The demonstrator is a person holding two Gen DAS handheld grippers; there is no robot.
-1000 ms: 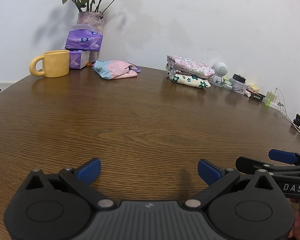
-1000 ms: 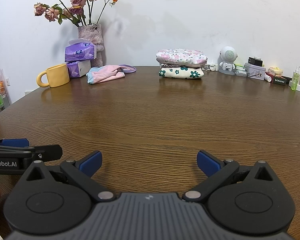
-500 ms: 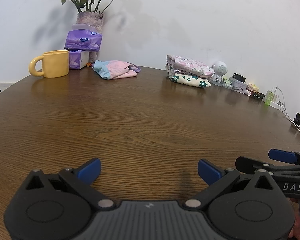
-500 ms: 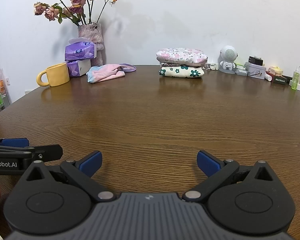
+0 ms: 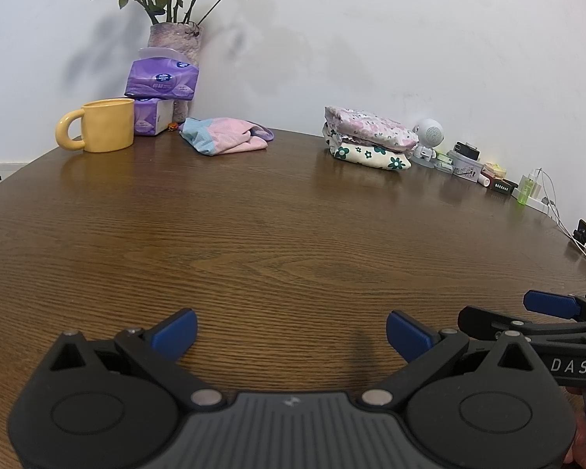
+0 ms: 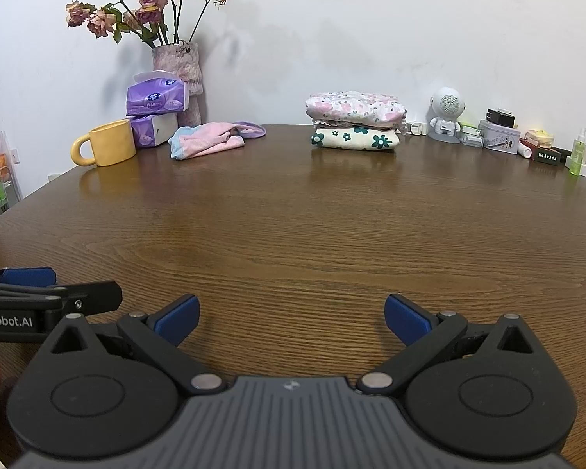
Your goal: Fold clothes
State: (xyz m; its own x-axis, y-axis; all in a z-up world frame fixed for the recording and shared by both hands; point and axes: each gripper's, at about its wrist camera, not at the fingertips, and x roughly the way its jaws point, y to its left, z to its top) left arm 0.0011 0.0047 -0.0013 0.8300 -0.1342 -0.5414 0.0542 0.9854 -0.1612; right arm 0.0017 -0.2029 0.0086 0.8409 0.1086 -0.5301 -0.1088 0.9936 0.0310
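Note:
A crumpled pink and blue garment [image 5: 224, 140] lies at the far left of the brown table [image 5: 277, 234], also in the right wrist view [image 6: 211, 141]. A stack of folded floral clothes [image 5: 371, 138] sits at the far middle, also in the right wrist view [image 6: 355, 119]. My left gripper [image 5: 291, 334] is open and empty, low over the near table. My right gripper [image 6: 291, 318] is open and empty beside it. Each gripper shows at the edge of the other's view.
A yellow mug [image 5: 103, 125], purple tissue packs [image 5: 161, 84] and a vase of dried roses [image 5: 175, 41] stand at the far left. A small white robot figure [image 6: 446, 113], tins and bottles [image 6: 500, 136] line the far right by the wall.

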